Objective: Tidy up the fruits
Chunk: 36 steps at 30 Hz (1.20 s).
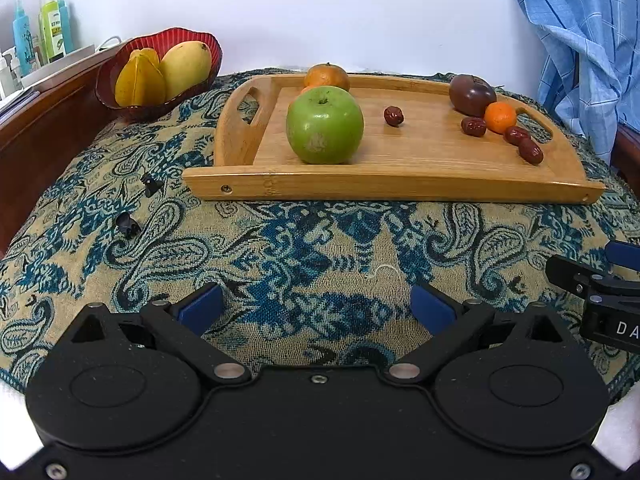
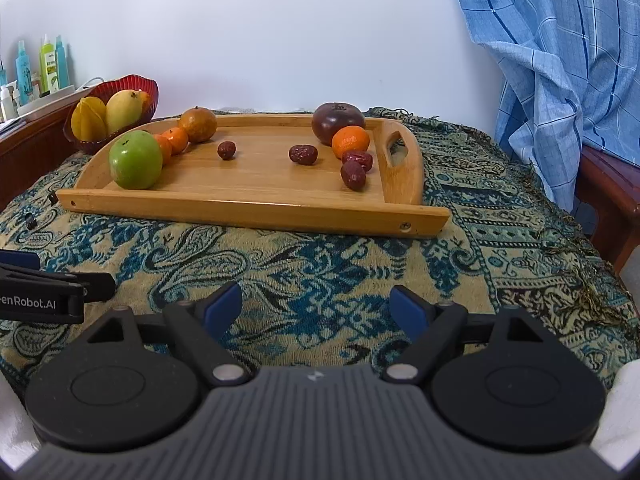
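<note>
A wooden tray (image 1: 400,184) (image 2: 256,210) lies on the patterned cloth. On it stand a green apple (image 1: 325,124) (image 2: 135,159), oranges (image 1: 327,76) (image 2: 197,124), a dark purple fruit (image 1: 472,95) (image 2: 338,122), a small tangerine (image 1: 500,117) (image 2: 351,140) and several red dates (image 1: 394,115) (image 2: 303,154). A red bowl (image 1: 160,40) (image 2: 120,82) at the back left holds a mango (image 1: 185,68) and a starfruit (image 1: 140,82). My left gripper (image 1: 318,306) and my right gripper (image 2: 316,306) both hover open over the cloth, short of the tray, with nothing between their fingers.
Bottles (image 1: 44,32) stand on a shelf at the far left. A blue checked fabric (image 2: 560,60) hangs at the right. Two small black clips (image 1: 128,224) lie on the cloth left of the tray. Dark wooden edges (image 2: 608,192) border the cloth.
</note>
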Tool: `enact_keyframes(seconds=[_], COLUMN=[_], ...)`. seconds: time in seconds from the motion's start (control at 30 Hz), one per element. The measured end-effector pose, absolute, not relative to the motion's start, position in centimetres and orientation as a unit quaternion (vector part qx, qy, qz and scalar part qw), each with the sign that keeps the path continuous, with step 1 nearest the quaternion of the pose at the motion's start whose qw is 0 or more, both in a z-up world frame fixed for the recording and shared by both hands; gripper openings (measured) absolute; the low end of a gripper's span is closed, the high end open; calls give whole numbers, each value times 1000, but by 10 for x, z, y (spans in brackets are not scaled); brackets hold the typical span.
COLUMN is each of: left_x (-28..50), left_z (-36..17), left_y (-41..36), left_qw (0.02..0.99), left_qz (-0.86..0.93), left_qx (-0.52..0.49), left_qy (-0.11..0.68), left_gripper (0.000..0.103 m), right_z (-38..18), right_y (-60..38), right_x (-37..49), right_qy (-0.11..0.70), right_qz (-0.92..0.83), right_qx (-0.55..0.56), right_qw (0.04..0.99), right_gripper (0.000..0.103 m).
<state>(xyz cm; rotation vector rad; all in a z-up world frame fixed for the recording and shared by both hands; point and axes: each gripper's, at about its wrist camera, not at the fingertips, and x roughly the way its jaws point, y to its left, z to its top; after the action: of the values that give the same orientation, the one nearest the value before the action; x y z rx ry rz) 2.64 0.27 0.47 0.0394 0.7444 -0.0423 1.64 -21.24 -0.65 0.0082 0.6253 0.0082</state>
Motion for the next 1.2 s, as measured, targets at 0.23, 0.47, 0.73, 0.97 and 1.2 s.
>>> enact_keyframes(seconds=[0.23, 0.47, 0.73, 0.97, 1.2], left_x=[27, 26, 26, 28, 25], left_z=[2, 0, -2, -2, -4], left_y=[3, 3, 4, 4, 4], left_qw=[933, 935, 936, 935, 939], left_qz=[-19, -18, -21, -22, -20], left_qx=[16, 14, 13, 14, 14], left_qy=[359, 355, 352, 353, 342], left_gripper=[103, 103, 103, 103, 103], right_z=[-11, -15, -18, -20, -20], right_y=[-213, -209, -209, -207, -207], right_x=[20, 20, 23, 24, 25], right_qy=[305, 302, 306, 307, 308], right_qz=[5, 14, 9, 7, 7], right_qx=[6, -5, 0, -5, -5], right_qw=[952, 953, 952, 952, 951], right_gripper=[92, 99, 103, 103, 103])
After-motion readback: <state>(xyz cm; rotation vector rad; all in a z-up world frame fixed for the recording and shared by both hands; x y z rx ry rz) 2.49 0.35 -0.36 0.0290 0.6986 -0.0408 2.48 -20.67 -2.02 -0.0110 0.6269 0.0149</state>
